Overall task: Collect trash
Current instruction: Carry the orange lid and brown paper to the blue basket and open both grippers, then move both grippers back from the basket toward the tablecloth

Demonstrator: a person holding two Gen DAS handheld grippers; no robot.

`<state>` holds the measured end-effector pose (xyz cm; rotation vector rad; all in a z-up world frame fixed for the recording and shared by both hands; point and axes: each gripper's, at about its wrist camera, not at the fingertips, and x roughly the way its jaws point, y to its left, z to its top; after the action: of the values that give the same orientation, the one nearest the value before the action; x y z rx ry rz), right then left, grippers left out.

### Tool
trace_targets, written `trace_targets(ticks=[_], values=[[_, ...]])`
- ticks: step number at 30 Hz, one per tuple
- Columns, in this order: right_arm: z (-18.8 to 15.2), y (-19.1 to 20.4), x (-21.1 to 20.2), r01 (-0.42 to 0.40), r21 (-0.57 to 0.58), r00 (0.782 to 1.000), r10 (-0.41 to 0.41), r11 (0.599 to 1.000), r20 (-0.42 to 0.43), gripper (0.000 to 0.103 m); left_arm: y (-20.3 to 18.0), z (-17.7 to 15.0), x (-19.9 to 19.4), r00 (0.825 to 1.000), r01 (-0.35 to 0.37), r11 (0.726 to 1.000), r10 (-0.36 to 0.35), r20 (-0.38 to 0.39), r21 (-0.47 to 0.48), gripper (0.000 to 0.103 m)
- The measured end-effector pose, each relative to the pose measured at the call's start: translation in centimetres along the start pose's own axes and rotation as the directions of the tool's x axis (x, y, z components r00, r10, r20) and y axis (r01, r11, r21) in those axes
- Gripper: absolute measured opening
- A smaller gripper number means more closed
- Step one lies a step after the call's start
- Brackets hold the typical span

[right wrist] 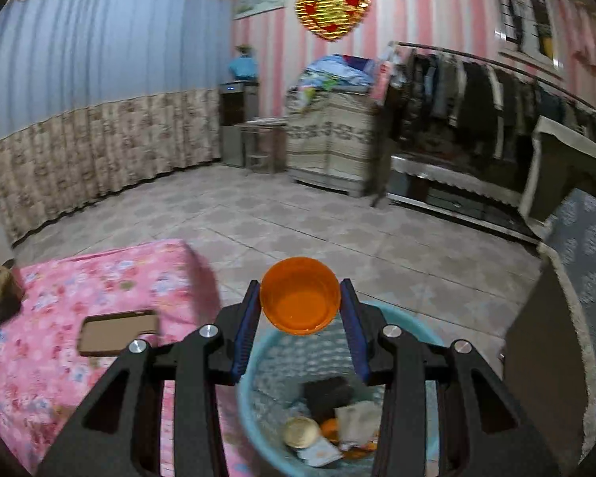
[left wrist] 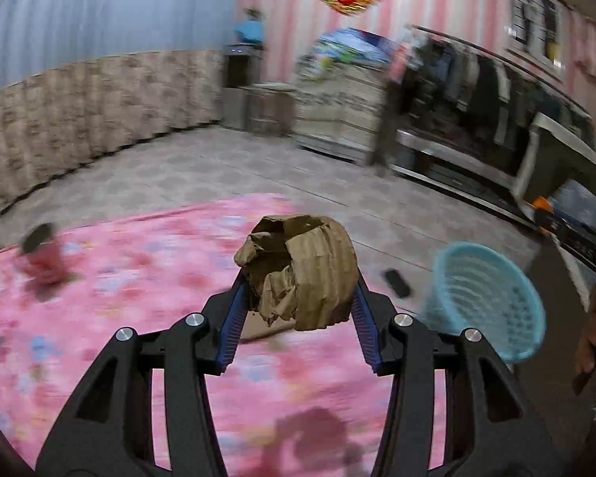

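both grippers are clamped on trash: the right gripper (right wrist: 300, 304) holds an orange cup (right wrist: 300, 301) directly above the blue basket (right wrist: 258, 361), while the left gripper (left wrist: 298, 278), gripping crumpled cardboard (left wrist: 298, 270), has the basket off to its right.

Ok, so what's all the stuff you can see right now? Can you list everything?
crumpled brown cardboard piece: one, brown, gripped in the left tongs.
round orange plastic cup: one, orange, gripped in the right tongs, above the basket.
light blue plastic mesh basket: one, light blue, beside the bed, trash inside.
brown phone case: one, brown, on the bedsheet.
pink floral bedsheet: one, pink, left side.
left tongs: one, black and blue.
right tongs: one, black and blue.
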<state>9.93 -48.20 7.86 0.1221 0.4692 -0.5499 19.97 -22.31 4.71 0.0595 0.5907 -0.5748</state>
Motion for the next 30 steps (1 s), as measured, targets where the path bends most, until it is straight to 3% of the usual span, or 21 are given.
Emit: trace_targets(ticks=[6, 9, 13, 18, 19, 21, 30], values=[[0.1, -3.4, -0.6, 0.036, 0.011, 0.999, -0.036, 0.999, -0.010, 0.040, -9.9, 1.0, 5.2, 0.984, 0.177, 0.980, -0.174, -0.049, 0.084, 0.049], [-0.4, -4.7, 0.7, 0.079, -0.008, 0.995, -0.080, 0.997, -0.053, 0.040, -13.7, 1.1, 8.0, 0.974, 0.216, 0.969, -0.206, -0.097, 0.117, 0.049], [-1.1, -6.5, 2.1, 0.084, 0.031, 0.992, -0.080, 0.996, -0.094, 0.040, -17.1, 0.3, 10.9, 0.962, 0.241, 0.959, -0.216, -0.168, 0.151, 0.049], [-0.9, -7.2, 2.1, 0.068, 0.080, 0.995, -0.062, 0.994, -0.077, 0.043, -18.9, 0.0, 12.9, 0.939, 0.290, 0.947, -0.254, -0.232, 0.137, 0.059], [-1.0, -7.4, 2.1, 0.069, 0.089, 0.995, -0.062, 0.994, -0.074, 0.053, -19.6, 0.1, 13.3, 0.940, 0.285, 0.947, -0.247, -0.234, 0.147, 0.061], [-1.1, -7.4, 1.8, 0.077, 0.102, 0.995, -0.071, 0.992, -0.064, 0.062, -19.9, -0.2, 13.3, 0.944, 0.276, 0.947, -0.236, -0.231, 0.163, 0.063], [-1.4, -7.6, 1.1, 0.086, 0.139, 0.996, -0.081, 0.987, -0.042, 0.063, -17.6, 0.3, 11.8, 0.957, 0.239, 0.961, -0.209, -0.200, 0.140, 0.063]])
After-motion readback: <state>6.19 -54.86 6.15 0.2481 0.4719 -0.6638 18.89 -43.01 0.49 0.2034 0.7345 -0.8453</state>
